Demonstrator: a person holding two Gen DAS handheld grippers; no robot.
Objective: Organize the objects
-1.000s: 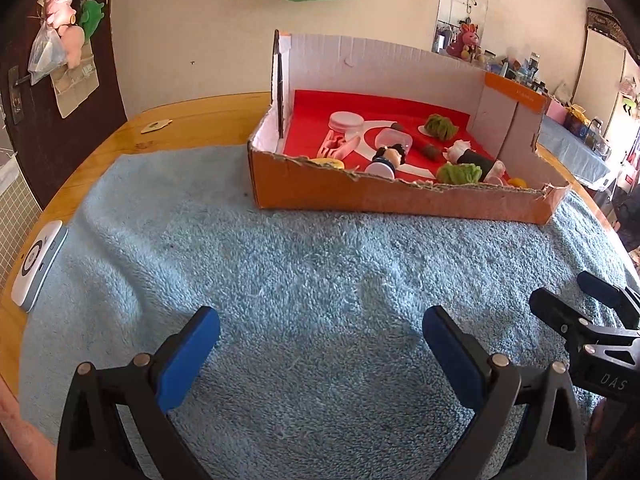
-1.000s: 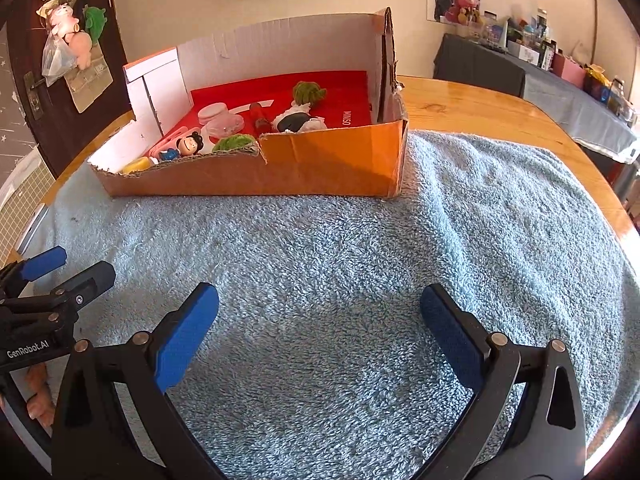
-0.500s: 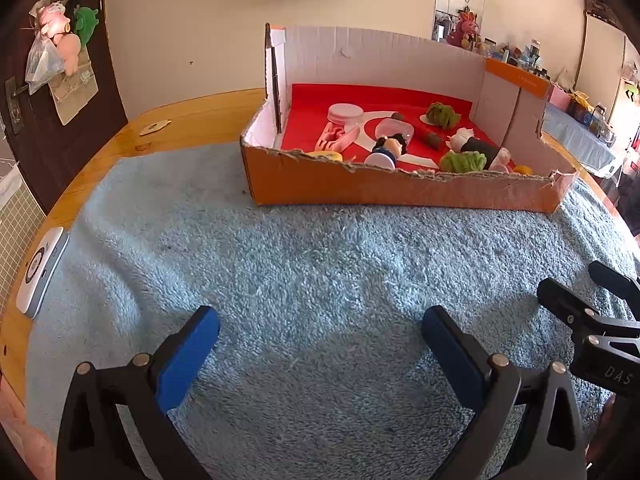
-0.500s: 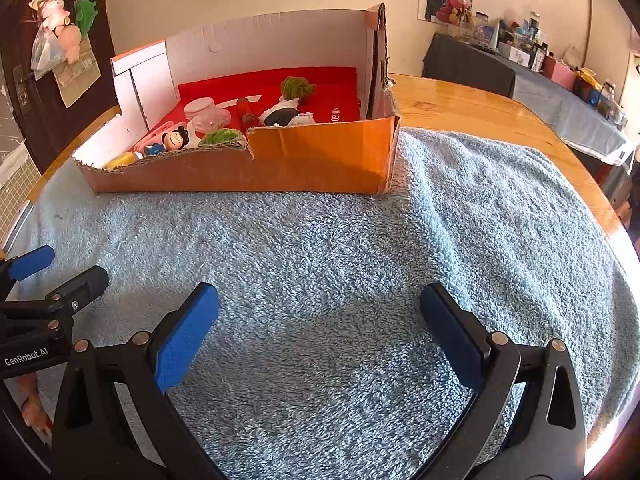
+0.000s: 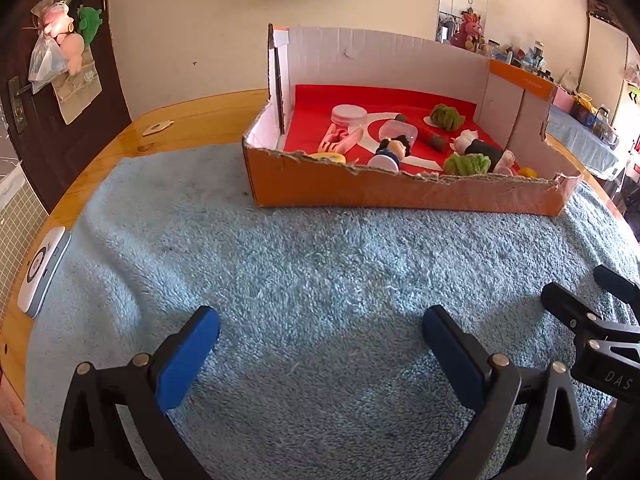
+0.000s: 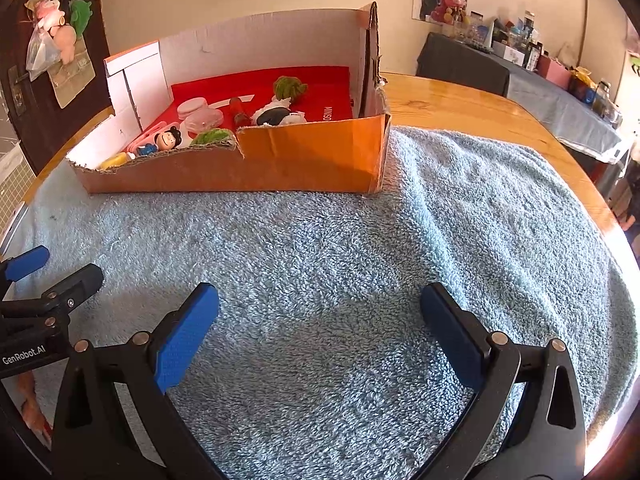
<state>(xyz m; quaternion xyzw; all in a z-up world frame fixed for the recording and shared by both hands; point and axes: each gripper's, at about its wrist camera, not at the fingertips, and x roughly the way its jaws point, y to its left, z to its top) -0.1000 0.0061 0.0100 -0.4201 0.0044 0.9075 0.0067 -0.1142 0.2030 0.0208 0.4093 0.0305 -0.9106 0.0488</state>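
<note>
An orange cardboard box (image 5: 400, 192) (image 6: 312, 160) with a red floor stands on a blue towel (image 5: 320, 280) (image 6: 360, 260). Inside lie several small items: a black-haired doll figure (image 5: 394, 150) (image 6: 170, 139), green fuzzy balls (image 5: 467, 163) (image 6: 290, 87), a clear round container (image 5: 398, 132) (image 6: 202, 120), a pink clip (image 5: 340, 138) and a black-and-white plush (image 5: 482, 148) (image 6: 276, 115). My left gripper (image 5: 320, 344) hovers open over bare towel in front of the box. My right gripper (image 6: 320, 328) is also open, holding nothing, beside the left one.
The towel covers a round wooden table (image 5: 192, 120) (image 6: 460, 100). A white-and-blue device (image 5: 40, 272) lies at the table's left edge. A dark door (image 5: 52, 92) with hanging toys is at the left. A cluttered side table (image 6: 560, 92) stands to the right.
Both grippers have risen and tilted slightly, so the box's inside shows more. Both stay open and nothing in the box has moved.
</note>
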